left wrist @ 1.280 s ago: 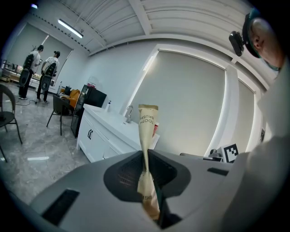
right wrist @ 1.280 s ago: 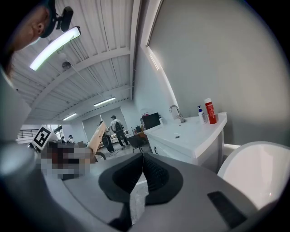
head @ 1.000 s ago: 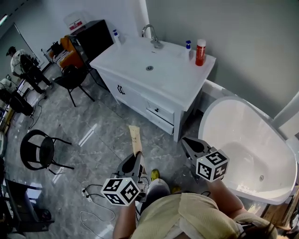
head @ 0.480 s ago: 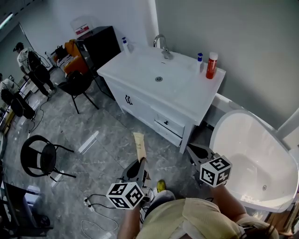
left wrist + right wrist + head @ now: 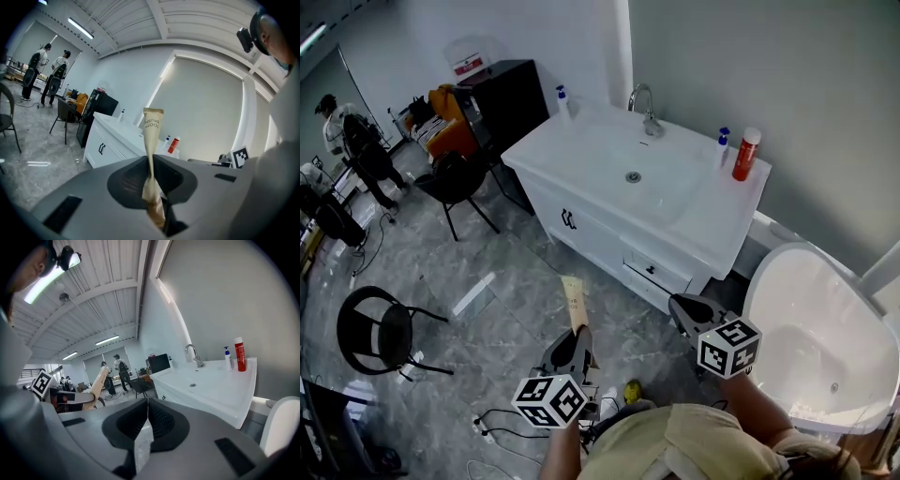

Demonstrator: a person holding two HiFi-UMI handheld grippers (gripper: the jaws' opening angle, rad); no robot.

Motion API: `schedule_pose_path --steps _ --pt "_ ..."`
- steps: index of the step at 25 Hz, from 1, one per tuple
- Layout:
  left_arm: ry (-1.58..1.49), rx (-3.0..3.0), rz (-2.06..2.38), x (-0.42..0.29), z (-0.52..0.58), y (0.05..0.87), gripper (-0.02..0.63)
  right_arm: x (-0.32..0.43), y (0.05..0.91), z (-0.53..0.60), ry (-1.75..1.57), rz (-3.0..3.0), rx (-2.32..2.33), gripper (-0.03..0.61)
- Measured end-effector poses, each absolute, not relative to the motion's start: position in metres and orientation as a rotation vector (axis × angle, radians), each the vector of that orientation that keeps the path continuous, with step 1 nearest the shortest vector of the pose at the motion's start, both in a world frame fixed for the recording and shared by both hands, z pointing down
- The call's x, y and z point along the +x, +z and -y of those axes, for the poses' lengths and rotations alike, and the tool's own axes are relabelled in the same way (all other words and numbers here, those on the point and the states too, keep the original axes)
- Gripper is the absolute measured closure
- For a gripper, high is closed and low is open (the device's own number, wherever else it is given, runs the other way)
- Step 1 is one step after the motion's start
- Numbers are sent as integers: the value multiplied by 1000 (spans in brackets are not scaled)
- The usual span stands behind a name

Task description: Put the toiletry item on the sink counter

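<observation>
Currently we record the left gripper (image 5: 574,339) clamped tight on the lower end of the toothbrush packet (image 5: 573,302). The packet stands upright at 6 o'clock in the head view, well apart from the sink counter (image 5: 712,225) at 1 o'clock. The right gripper (image 5: 684,307) is closed on nothing. Over the last second the counter has drifted from 12 toward 1 o'clock and the bathtub (image 5: 797,309) has slid rightward. We judge the carry under way, placement not begun.
</observation>
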State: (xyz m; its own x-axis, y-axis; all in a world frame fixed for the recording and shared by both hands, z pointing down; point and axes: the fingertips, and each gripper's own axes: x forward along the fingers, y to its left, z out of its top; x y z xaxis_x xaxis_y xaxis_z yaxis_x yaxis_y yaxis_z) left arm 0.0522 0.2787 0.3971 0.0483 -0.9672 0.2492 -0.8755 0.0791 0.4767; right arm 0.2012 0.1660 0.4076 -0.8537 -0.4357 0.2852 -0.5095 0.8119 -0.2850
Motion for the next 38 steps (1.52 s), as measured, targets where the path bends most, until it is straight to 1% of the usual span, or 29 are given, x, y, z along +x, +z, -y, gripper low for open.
schedule_pose_path --steps 5,23,38 --pt "-221 1819 1844 23 -264 398 549 173 408 -152 522 2782 743 551" --pt "-193 1801 1856 -29 -235 409 549 106 414 -114 511 2779 701 551" --pt "-168 1776 1872 -64 -141 413 549 59 412 -17 511 2837 663 551"
